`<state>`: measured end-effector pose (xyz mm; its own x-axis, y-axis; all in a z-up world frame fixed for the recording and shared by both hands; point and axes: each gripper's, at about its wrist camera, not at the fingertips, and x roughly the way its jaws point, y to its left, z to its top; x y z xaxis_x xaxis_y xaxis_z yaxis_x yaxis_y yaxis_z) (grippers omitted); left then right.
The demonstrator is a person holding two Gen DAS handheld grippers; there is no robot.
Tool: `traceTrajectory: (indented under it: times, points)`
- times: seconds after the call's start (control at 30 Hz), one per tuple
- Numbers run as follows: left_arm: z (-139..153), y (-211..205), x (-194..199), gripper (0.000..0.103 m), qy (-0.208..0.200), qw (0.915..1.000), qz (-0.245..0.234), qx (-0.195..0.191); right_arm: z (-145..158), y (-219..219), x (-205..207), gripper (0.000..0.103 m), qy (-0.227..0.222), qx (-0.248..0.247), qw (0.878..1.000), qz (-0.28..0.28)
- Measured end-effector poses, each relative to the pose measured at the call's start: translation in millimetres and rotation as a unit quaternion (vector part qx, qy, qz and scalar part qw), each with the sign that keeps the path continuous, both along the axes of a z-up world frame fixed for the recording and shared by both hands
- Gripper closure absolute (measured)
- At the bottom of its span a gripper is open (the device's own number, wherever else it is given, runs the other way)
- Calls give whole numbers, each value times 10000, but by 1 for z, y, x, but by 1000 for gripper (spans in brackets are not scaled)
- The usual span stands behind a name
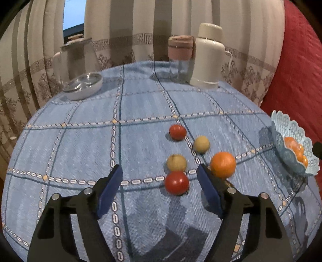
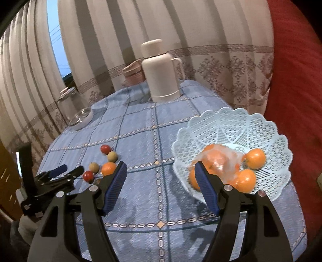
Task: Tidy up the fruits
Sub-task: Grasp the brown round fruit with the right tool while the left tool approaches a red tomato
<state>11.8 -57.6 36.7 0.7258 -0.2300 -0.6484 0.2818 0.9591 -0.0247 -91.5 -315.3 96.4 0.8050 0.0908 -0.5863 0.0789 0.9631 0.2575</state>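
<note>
We see round table under blue woven tablecloth (image 1: 140,100) with stitched chain-pattern grid. Behind it, beige striped curtains (image 1: 124,30) with brown Greek-key band and floral motifs hang full height. Gap between curtain panels shows window (image 1: 73,14), blue daylight beyond. Red textured fabric (image 2: 295,80), upholstery or a cushion, we cannot tell which, fills right side. Brown wooden surface (image 2: 8,181) at far left edge. Soft shadows fall across cloth near us.

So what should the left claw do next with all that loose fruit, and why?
Probably ease the left gripper forward and down around the near red fruit: its jaws stand open, nothing held, that fruit lies closest between them, and the basket already holds oranges.
</note>
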Motion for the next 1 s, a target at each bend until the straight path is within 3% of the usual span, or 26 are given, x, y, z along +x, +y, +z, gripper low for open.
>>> traceTrajectory:
  times: [0.37,0.6,0.87,1.0]
  points:
    - [-13,-2,9,39,343,9992,-129,-144,-13,24,6,31,169,-151,9991,351]
    - [-20,-4,15,55,584,9976,-263,-257,-20,32,9,31,275,-154,9980,543]
    - [-20,-4,9,72,598,9962,-470,-433,-27,42,13,31,393,-170,9966,708]
    - [-16,0,5,73,514,9961,-446,-561,-27,42,14,31,413,-127,9967,691]
